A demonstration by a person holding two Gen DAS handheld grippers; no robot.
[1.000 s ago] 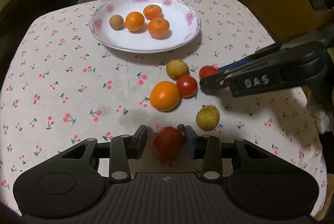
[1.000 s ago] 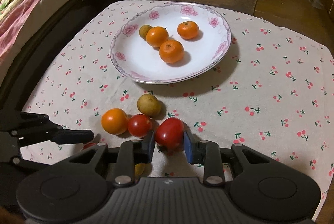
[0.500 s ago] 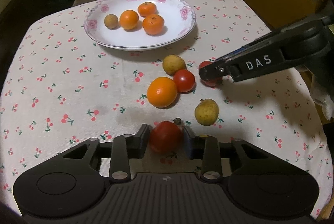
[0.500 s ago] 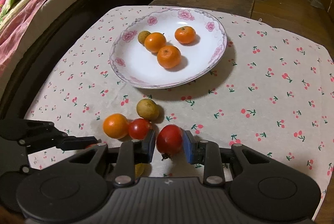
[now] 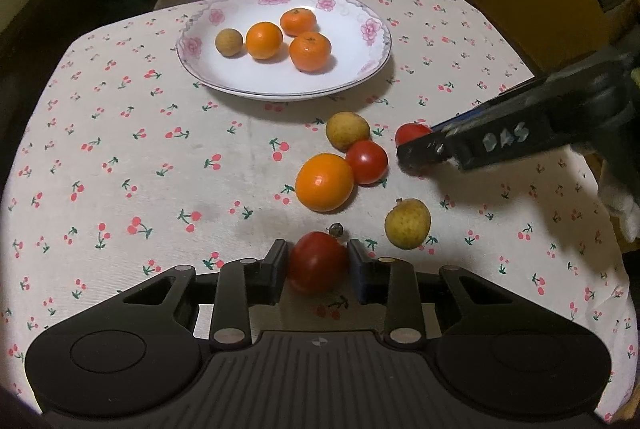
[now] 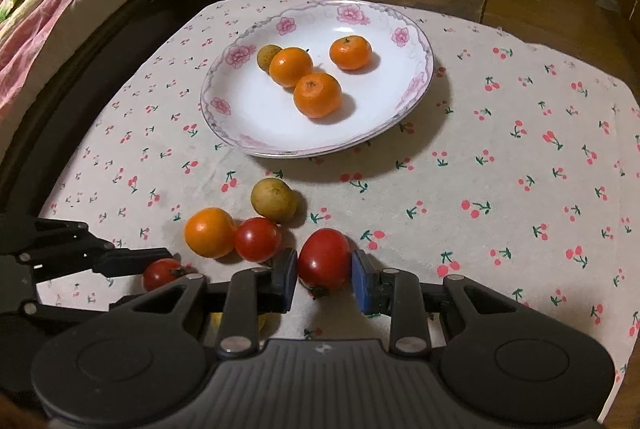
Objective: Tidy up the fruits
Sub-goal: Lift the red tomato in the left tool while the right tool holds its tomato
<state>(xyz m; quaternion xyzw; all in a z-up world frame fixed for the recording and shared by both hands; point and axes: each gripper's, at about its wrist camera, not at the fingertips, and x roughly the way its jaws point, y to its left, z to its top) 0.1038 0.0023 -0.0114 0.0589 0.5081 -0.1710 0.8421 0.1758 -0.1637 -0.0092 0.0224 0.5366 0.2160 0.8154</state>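
So far the plate (image 5: 372, 29), upper centre in the left wrist view, holds three oranges and one small brown fruit, while an orange (image 5: 325, 182), a tomato (image 5: 367, 162) and two yellowish fruits lie loose mid-frame on the cloth (image 5: 120, 157). Each gripper is clamped on a tomato: left gripper (image 5: 318, 267) at bottom centre, right gripper (image 6: 324, 275) likewise. Bare cloth leads to the plate's near rim, and its front half is free.
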